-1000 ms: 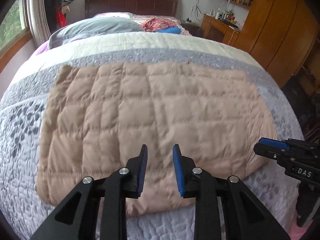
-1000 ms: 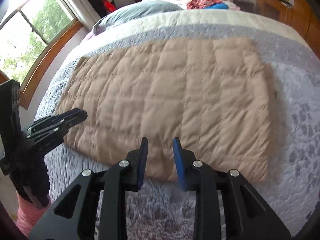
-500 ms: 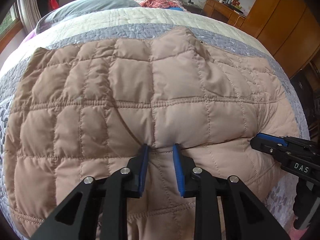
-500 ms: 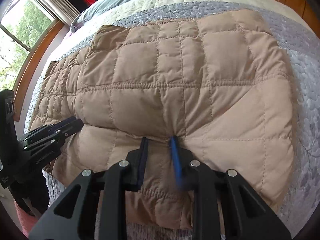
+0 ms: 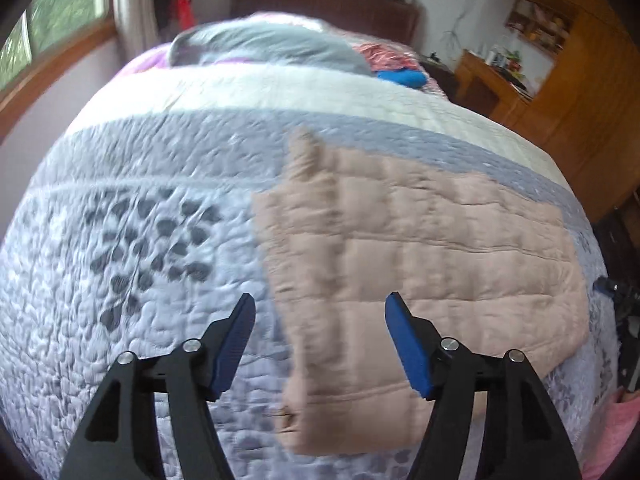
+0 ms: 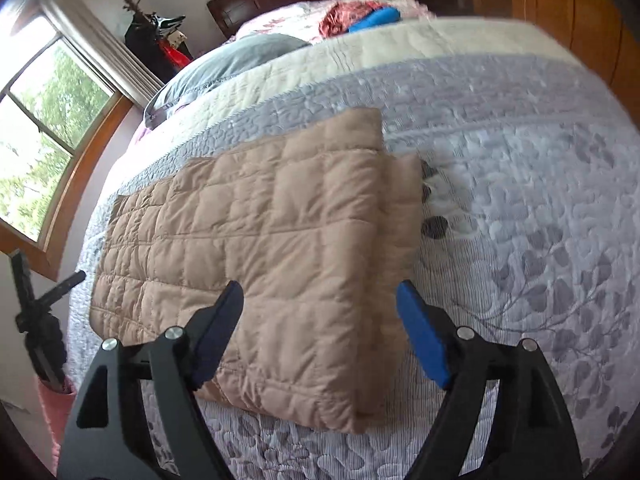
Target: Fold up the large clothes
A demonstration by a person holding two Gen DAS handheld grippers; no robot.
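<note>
- Left tool (image 5: 320,340): jaws spread wide, blue pads (image 5: 408,344) apart, nothing between them. It hovers over the bed, clear of the fabric.
- Right tool (image 6: 320,336): jaws likewise spread wide, nothing held. It hovers above the near edge of the garment.
- Task item: tan quilted jacket (image 5: 420,256), folded over on itself into a thick rectangle, lying flat on the grey-lilac bedspread (image 5: 140,248).
- In the left wrist view the jacket sits from centre toward 3 o'clock; its left edge runs roughly 12 to 6 o'clock between the two pads. One corner sticks up at the far end, about 12 o'clock of the garment. View is motion-blurred; seam detail soft.
- In the right wrist view the jacket (image 6: 280,240) fills centre to 9 o'clock. Layered edges show along its 3 o'clock side, with a lower layer poking out past the top one.
- Bedspread: leaf pattern, with a cream band (image 6: 360,52) beyond the jacket at 12 o'clock.
- Grey pillow (image 5: 264,48) at 12 o'clock near the dark wooden headboard (image 5: 328,4); red and blue cloth (image 6: 360,18) beside it.
- Window (image 6: 44,128) at 9 o'clock in the right wrist view; wooden wardrobe (image 5: 580,80) at 2 o'clock in the left wrist view.
- The left tool's body (image 6: 36,304) shows at 8 o'clock in the right wrist view, off the bed edge.
</note>
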